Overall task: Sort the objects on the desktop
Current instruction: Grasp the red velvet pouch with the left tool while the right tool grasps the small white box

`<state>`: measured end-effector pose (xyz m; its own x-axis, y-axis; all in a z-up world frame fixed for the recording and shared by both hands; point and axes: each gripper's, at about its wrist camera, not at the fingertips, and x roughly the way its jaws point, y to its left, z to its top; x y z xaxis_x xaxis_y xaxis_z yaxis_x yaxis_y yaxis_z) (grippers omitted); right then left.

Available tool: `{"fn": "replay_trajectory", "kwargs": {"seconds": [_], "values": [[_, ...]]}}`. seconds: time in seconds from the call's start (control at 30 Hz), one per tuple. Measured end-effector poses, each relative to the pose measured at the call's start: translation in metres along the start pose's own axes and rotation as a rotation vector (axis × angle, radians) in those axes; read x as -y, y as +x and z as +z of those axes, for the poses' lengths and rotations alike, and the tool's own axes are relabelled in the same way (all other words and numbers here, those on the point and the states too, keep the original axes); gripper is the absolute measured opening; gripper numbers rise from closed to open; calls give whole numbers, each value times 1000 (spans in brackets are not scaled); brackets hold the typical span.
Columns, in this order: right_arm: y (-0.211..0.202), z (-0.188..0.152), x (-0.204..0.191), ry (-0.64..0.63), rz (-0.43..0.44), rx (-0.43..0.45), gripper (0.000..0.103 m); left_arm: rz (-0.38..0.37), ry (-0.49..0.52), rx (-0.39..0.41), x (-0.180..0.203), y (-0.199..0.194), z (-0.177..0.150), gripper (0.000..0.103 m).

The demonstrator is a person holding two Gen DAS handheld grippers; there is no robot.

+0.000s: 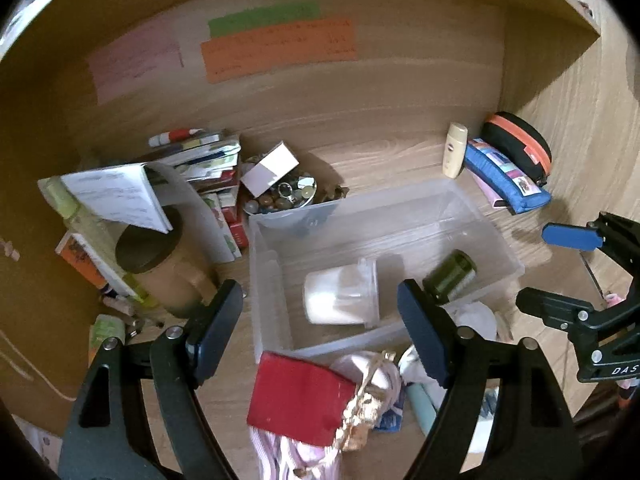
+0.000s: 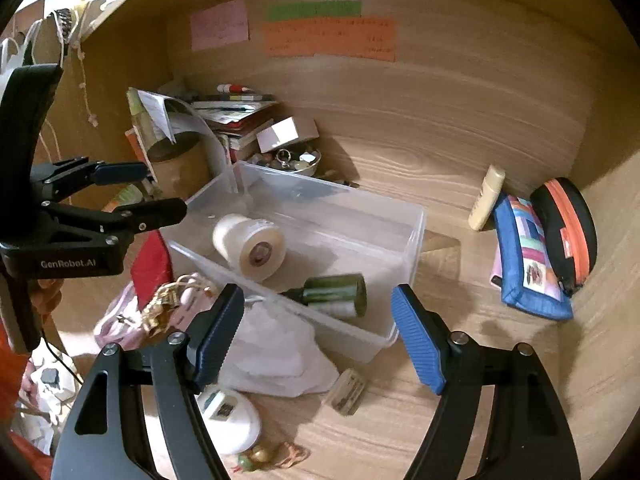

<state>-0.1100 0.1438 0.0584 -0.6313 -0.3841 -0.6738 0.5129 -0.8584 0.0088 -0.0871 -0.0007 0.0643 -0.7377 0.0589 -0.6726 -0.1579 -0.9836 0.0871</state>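
A clear plastic bin (image 1: pixel 496 240) (image 2: pixel 412 224) stands on the wooden desk. In it lie a white jar (image 1: pixel 340 298) (image 2: pixel 250 242) and a dark green bottle (image 1: pixel 450 276) (image 2: pixel 334 294), both on their sides. My left gripper (image 1: pixel 320 332) is open and empty, hovering over the bin's near edge. My right gripper (image 2: pixel 318 332) is open and empty, above the bin's near corner; it also shows at the right of the left wrist view (image 1: pixel 560 268). In front of the bin lie a red box (image 1: pixel 298 398) (image 2: pixel 152 266), a gold trinket (image 1: pixel 366 404) and pink cloth (image 1: pixel 296 456).
A tan cup (image 1: pixel 160 272), a stack of books (image 1: pixel 208 160) and a bowl of trinkets (image 1: pixel 280 196) stand at back left. A cream tube (image 2: pixel 486 198), blue pouch (image 2: pixel 528 260) and black-orange case (image 2: pixel 568 232) sit right. A white bag (image 2: pixel 276 352), round white case (image 2: pixel 232 416) and small packet (image 2: pixel 346 392) lie near.
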Motion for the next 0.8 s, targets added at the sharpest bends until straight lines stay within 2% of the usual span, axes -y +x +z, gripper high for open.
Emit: {"fn": "replay_trajectory", "kwargs": {"seconds": [0.27,0.4,0.53,0.67,0.8], "values": [[-20,-24,-12,16,3,26,73,-7,-68,10,-19,-21,-22,87],[-17,-39,-18,27,24,13,73,-4,-77,-20,-21,-20,-40,87],[-6,-54,-24,47,51,-26,73,-2,-75,-63,-22,-11,-60,87],[6,-66,-30,56,84,-69,73,-38,-86,-123,-25,6,-76,87],[13,-72,-38,42,99,-91,73,-37,-55,-138,-22,19,-85,87]]}}
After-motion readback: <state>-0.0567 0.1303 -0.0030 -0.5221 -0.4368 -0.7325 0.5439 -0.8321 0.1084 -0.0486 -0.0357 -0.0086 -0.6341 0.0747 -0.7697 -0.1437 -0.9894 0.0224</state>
